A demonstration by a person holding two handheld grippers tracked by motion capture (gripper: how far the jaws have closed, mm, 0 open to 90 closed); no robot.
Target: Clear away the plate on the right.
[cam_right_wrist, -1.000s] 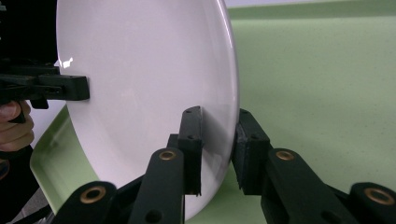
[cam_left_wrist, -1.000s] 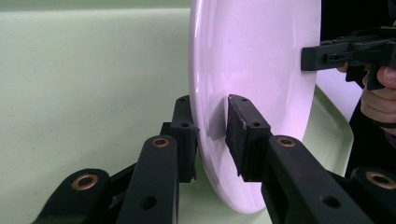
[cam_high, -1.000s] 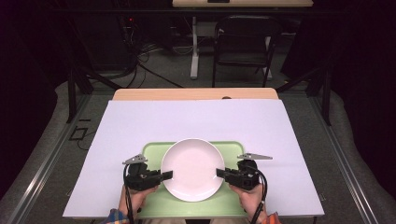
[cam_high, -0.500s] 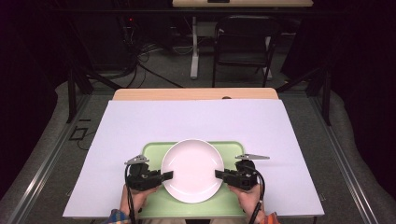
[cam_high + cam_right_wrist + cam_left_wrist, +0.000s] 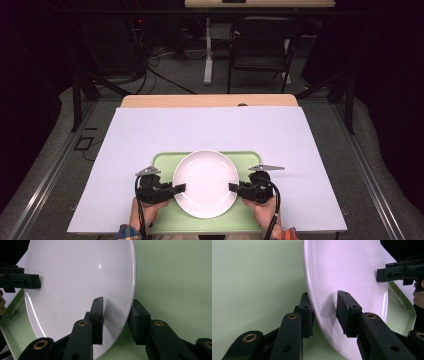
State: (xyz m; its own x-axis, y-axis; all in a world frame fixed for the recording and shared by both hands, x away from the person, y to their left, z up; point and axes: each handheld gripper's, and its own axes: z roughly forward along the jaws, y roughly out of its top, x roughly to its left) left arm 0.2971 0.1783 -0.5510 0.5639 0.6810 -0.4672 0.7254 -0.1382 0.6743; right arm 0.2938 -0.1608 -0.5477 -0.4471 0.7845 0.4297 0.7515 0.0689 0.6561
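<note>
No text, label or number seems readable in any view.

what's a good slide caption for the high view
Two hand-held grippers, left and right, flank a white plate on a green tray.

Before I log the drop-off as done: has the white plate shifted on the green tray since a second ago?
No. The plate sits in the same spot against the tray's far rim; both tongs' jaws have just been opening, its rim between them.
</note>
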